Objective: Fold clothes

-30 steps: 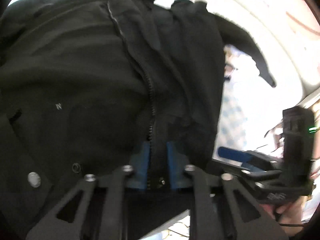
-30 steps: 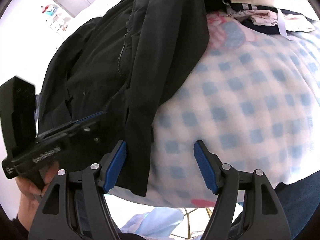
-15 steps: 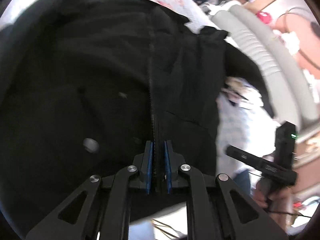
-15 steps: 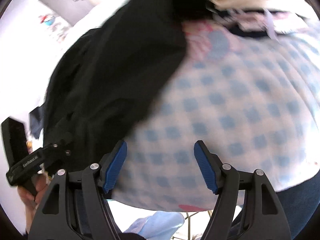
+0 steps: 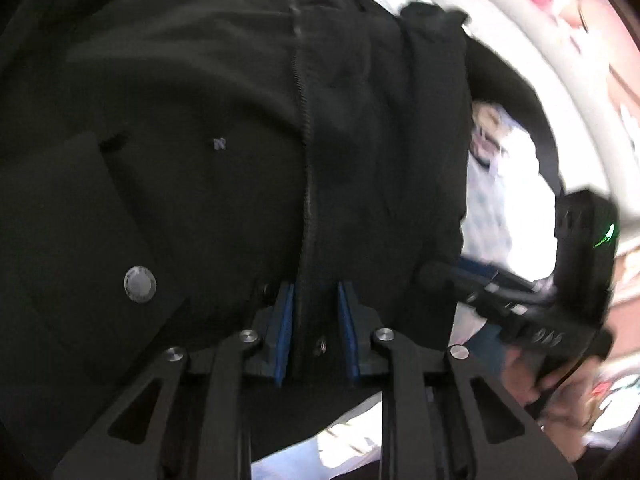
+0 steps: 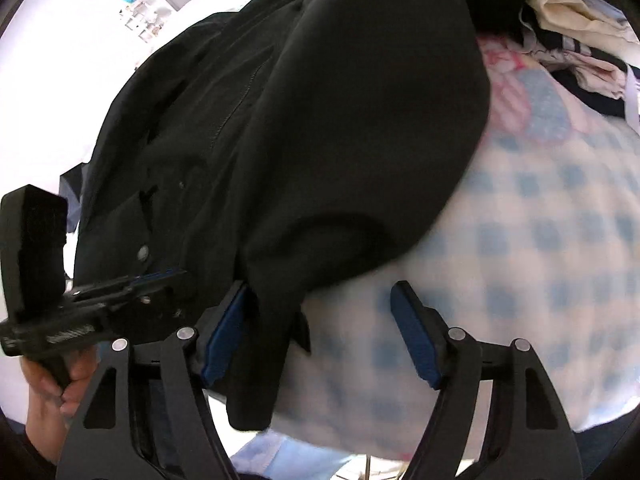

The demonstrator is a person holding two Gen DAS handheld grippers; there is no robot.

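Observation:
A black jacket (image 5: pixel 200 120) fills the left wrist view, its zipper (image 5: pixel 306 160) running down into my left gripper (image 5: pixel 314 292). The left jaws are opening, and the zipper hem still fills the gap from pad to pad. A silver snap (image 5: pixel 139 285) sits on the flap to the left. In the right wrist view the jacket (image 6: pixel 340 120) lies on a blue-checked blanket (image 6: pixel 540 240). My right gripper (image 6: pixel 320 300) is wide and still opening. The jacket's side edge hangs just inside its left pad, unpressed. The left gripper (image 6: pixel 160 280) is at the hem to the left.
A pile of folded light and dark clothes (image 6: pixel 580 48) lies at the blanket's far right. A person's hand (image 6: pixel 52 396) holds the left gripper's handle. The right gripper (image 5: pixel 448 276) shows beside the jacket. A pale padded rim (image 5: pixel 520 40) curves behind the bed.
The left pads stand wider apart than half a second ago. The right gripper shifted left, so the jacket's edge lies between its jaws again instead of bare blanket.

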